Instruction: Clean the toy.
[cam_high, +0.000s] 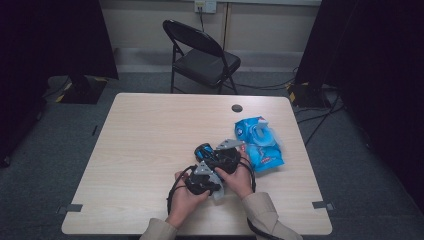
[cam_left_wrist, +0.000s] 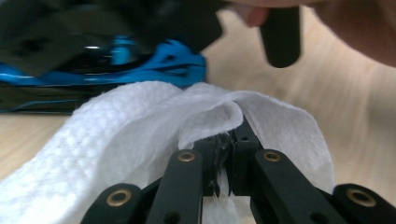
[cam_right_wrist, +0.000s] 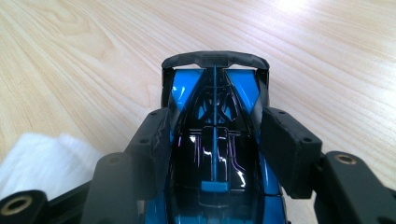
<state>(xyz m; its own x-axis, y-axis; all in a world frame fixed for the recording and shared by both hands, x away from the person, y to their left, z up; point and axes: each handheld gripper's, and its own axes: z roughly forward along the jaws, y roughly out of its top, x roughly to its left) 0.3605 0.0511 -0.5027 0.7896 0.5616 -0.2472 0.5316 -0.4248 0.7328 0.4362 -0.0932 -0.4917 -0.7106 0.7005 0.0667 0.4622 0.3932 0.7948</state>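
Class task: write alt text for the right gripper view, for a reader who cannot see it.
The right gripper clamps its black jaws on a glossy blue and black toy car above a pale wooden table. A white textured wipe lies at lower left.

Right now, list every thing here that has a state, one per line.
Left tongs: shut on the white wipe, which is bunched and draped.
Right tongs: shut on the toy car, gripped by its sides above the table.
Blue wipe pack: lying on the table, crumpled.
Folding chair: unfolded, unoccupied.
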